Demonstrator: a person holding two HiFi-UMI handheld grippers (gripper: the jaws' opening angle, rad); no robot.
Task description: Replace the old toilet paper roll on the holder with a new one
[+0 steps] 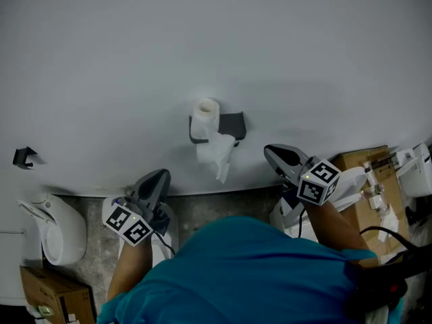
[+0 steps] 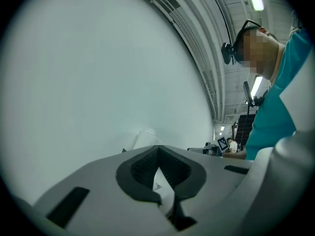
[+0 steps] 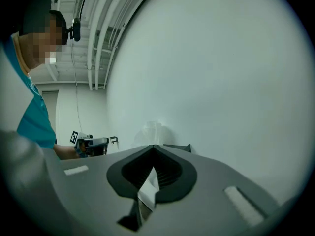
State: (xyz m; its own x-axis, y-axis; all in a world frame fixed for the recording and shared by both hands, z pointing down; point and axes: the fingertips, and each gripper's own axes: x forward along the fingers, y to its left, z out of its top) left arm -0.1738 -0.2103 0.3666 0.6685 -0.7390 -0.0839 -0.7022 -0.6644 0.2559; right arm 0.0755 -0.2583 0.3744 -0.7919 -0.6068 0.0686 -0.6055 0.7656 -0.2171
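A thin toilet paper roll (image 1: 204, 115) sits on a dark holder (image 1: 232, 125) on the pale wall, with a crumpled tail of paper (image 1: 217, 155) hanging below it. My left gripper (image 1: 156, 176) is low and to the left of the roll, well clear of it, and its jaws are shut on nothing. My right gripper (image 1: 271, 151) is to the right of the holder, level with the paper tail, also shut and empty. In the left gripper view the roll (image 2: 146, 133) shows faintly past the closed left gripper (image 2: 158, 149). In the right gripper view the roll (image 3: 152, 129) stands beyond the closed right gripper (image 3: 153, 148).
A white toilet-like fixture (image 1: 59, 229) and a cardboard box (image 1: 48, 291) stand at the lower left. Another cardboard box (image 1: 364, 179) with white clutter (image 1: 413, 170) is at the right. A small dark hook (image 1: 24, 156) is on the wall at far left.
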